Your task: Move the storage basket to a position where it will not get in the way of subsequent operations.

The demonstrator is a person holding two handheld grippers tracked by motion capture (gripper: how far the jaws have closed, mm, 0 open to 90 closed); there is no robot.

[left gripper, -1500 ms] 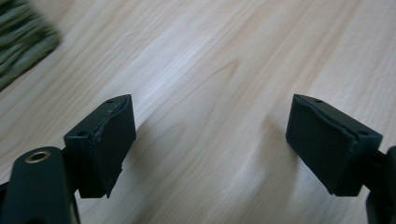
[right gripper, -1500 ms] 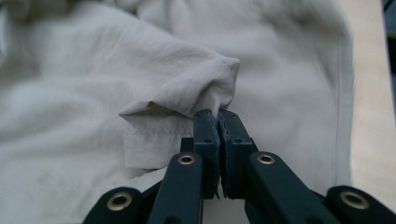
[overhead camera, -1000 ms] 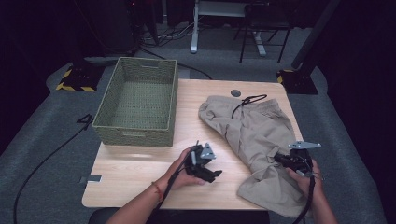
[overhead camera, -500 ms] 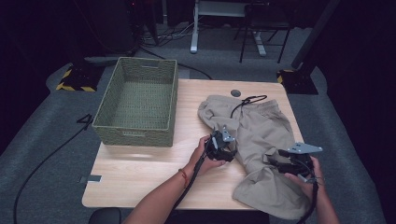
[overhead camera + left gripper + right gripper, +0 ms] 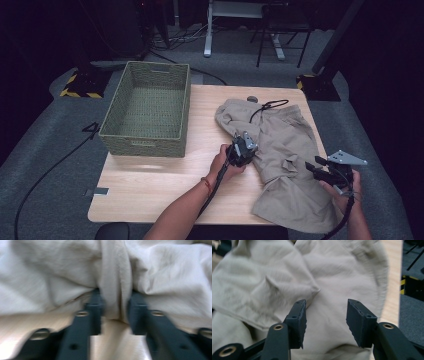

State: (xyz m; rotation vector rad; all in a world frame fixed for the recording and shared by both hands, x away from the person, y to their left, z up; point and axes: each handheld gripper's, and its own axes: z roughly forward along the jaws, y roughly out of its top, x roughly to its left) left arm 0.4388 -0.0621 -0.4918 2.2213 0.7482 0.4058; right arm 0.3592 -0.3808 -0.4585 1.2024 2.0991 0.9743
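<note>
Left gripper [image 5: 243, 148] now across table at shorts' [image 5: 287, 165] left edge, jaws just closing, fold of cloth pinched between them. Right gripper [image 5: 327, 172] lifts off, jaws apart, nothing held. Shorts lie crumpled right of basket [image 5: 145, 107]. Looks like regrip before folding.

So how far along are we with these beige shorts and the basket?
Early on. Nothing looks done: the beige shorts lie rumpled on the table and the woven basket is empty. In hand: the left claw has just been closing on a bunched fold at their left edge, while the right claw hangs open over the lower part. Left: presumably folding and moving them to the basket.
</note>
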